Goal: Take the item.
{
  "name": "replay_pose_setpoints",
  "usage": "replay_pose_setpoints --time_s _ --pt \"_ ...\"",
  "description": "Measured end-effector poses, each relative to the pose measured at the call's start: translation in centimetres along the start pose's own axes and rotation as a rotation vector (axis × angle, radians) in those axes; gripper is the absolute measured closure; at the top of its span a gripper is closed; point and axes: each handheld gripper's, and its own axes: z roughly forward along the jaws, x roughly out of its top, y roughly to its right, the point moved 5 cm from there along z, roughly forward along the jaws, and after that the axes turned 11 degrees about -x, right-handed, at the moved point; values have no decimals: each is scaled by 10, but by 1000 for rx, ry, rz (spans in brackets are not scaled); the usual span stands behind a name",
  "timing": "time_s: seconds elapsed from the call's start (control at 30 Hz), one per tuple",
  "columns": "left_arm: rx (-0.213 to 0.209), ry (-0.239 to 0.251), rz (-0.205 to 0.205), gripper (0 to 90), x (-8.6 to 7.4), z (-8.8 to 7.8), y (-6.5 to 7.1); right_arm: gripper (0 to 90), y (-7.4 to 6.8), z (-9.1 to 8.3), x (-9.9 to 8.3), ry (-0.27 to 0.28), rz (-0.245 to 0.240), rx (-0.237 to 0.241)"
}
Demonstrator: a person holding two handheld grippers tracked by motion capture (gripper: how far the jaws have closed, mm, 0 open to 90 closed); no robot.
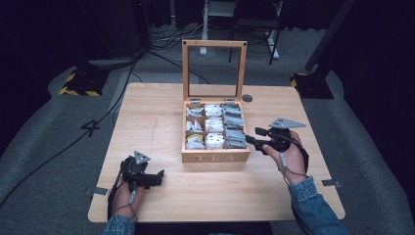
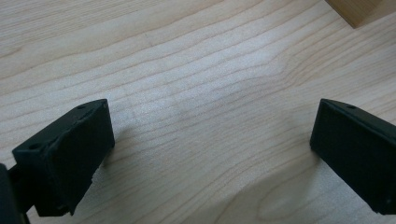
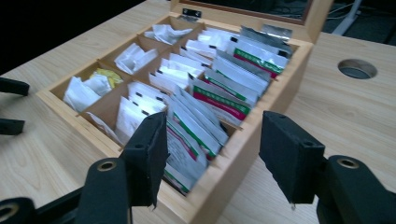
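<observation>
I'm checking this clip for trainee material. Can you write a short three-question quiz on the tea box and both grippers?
1. True or false: the lid of the tea box stands open.
2. Which gripper is beside the box's rim? A) left gripper B) right gripper
3. What lies between the left gripper's fingers?

Key: 1. True; the glass-paned lid is upright. 2. B; in the right gripper view its open fingers straddle the box's near wall, above the green-striped tea sachets, holding nothing. 3. Nothing but bare wooden table; the fingers are wide apart.
</observation>
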Motion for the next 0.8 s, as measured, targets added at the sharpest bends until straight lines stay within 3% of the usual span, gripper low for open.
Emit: replay_pose_setpoints --time_s 0.2,0.8 --pt "-1 0 5 0 1 1 -1 417 -15 3 12 8 -5 40" --pt "5 2 2 0 1 1 -2 437 -55 25 20 -27 -55 127"
